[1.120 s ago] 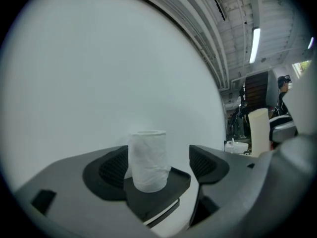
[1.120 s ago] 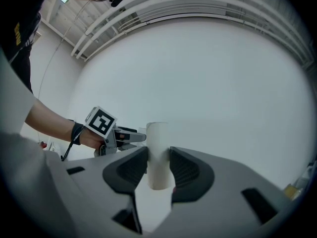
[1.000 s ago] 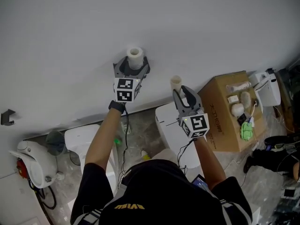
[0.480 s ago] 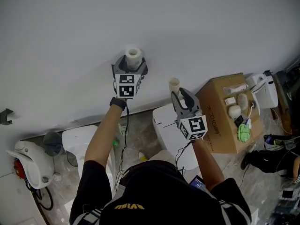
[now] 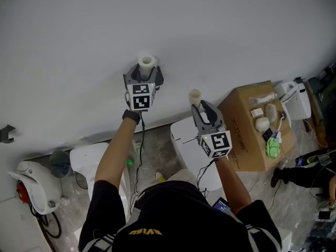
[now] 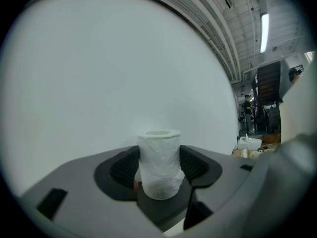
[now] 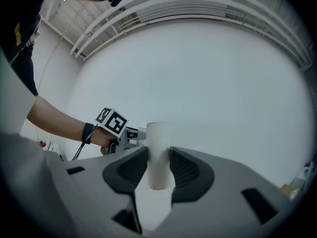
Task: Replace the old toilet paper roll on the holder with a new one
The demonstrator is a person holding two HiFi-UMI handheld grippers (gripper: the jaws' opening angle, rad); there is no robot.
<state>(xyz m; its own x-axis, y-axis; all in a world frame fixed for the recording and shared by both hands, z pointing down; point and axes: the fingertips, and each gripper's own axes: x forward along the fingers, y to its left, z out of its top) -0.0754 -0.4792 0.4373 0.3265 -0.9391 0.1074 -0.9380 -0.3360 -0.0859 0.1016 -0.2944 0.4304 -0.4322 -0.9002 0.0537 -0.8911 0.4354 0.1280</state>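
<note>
While the person holds both tools up towards the white wall (image 5: 220, 25), the left gripper (image 5: 145, 71) is entered as closing on item one, a white toilet paper roll (image 6: 158, 157): the roll stands upright between the jaws with its hollow end up, and the dark ribbed pads (image 6: 125, 168) meet its sides on both flanks. Location of item one: at the far end of the left gripper, close against the wall, left of and farther than item two. Item two, a slim cream tube (image 5: 195, 95), stands upright in the right gripper (image 5: 201, 108), whose jaws are clamped on its lower part, the upper end rising clear above them. The two grippers are held apart, with the right one nearer the person. Marker cube (image 7: 112, 121) of the left gripper and the hand behind it show to the left in the right gripper view; a black strap (image 5: 131, 117) circles that wrist. Below, on the floor: one open cardboard box (image 5: 247, 130) at the right, holding small pale items and a green one (image 5: 275, 147); white fixtures at the left (image 5: 37, 185).
</note>
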